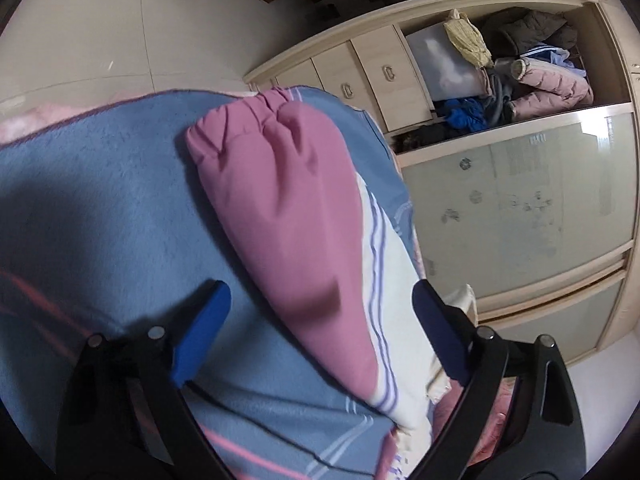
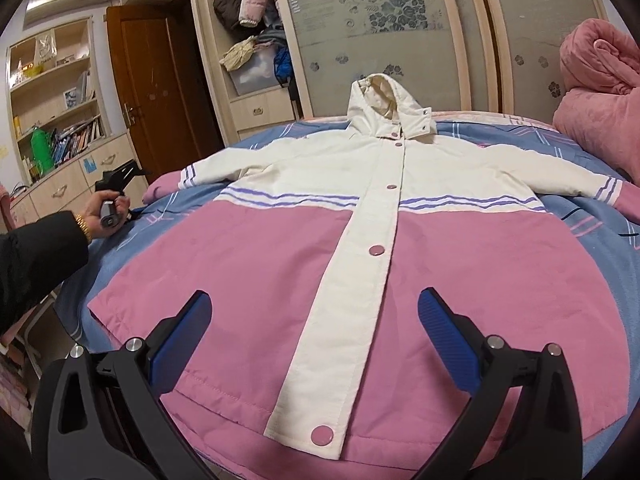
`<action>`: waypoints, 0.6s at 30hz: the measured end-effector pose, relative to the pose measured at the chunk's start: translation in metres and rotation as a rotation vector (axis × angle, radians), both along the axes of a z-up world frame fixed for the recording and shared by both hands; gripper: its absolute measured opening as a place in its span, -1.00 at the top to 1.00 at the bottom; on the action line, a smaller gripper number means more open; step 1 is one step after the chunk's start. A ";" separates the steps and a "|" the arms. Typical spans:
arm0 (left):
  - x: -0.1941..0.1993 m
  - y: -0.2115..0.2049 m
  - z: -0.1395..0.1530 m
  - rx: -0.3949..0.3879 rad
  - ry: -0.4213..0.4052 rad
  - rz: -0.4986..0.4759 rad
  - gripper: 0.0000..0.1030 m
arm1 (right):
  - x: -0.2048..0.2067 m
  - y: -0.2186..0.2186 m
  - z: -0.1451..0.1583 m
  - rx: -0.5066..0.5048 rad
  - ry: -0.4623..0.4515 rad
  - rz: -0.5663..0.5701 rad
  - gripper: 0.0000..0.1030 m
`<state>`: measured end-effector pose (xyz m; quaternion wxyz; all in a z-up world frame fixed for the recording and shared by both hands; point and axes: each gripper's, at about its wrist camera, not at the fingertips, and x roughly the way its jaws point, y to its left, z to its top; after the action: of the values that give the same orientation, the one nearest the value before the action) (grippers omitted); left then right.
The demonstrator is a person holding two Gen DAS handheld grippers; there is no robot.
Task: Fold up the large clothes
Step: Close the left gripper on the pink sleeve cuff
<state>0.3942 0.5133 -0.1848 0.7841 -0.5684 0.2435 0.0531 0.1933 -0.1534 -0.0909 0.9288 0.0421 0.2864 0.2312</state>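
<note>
A hooded jacket (image 2: 248,264), white on top and pink below with purple stripes and pink snaps, lies spread front-up on a blue bed blanket (image 2: 592,216). My right gripper (image 2: 316,336) is open just above its hem, one finger on each side of the white button strip, holding nothing. At the left, a person's hand (image 2: 100,212) holds the left gripper by the jacket's sleeve end. In the left wrist view the pink sleeve (image 1: 288,208) with its gathered cuff (image 1: 244,120) runs along the blanket (image 1: 100,184). My left gripper (image 1: 320,320) is open astride the sleeve, and its pads are off the cloth.
A wardrobe with frosted sliding doors (image 2: 380,20) stands behind the bed. Its open compartment (image 1: 520,72) is stuffed with clothes above a row of drawers (image 1: 360,80). A rolled pink quilt (image 2: 596,92) lies at the bed's far right. A brown door (image 2: 156,92) and bookshelves (image 2: 56,92) stand at the left.
</note>
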 end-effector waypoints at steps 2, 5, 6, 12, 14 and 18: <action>0.007 0.005 -0.001 0.006 0.001 0.023 -0.79 | 0.000 0.003 -0.002 -0.005 0.001 0.009 -0.97; 0.023 0.010 -0.001 0.018 0.014 0.042 -0.73 | 0.001 0.007 -0.003 -0.016 0.006 0.021 -0.97; 0.026 0.011 -0.001 0.024 0.018 0.044 -0.66 | 0.001 0.007 -0.004 -0.017 0.006 0.022 -0.97; 0.034 0.017 -0.003 0.052 0.049 0.115 0.54 | 0.003 0.011 -0.006 -0.031 0.017 0.031 -0.97; 0.034 0.018 -0.001 0.086 0.046 0.104 0.66 | 0.004 0.011 -0.006 -0.024 0.020 0.035 -0.97; 0.040 0.006 0.030 0.252 0.089 0.095 0.84 | 0.003 0.011 -0.006 -0.014 0.025 0.042 -0.97</action>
<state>0.4342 0.5194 -0.1552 0.8343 -0.4735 0.2422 0.1456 0.1966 -0.1422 -0.0968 0.9204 0.0323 0.3006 0.2479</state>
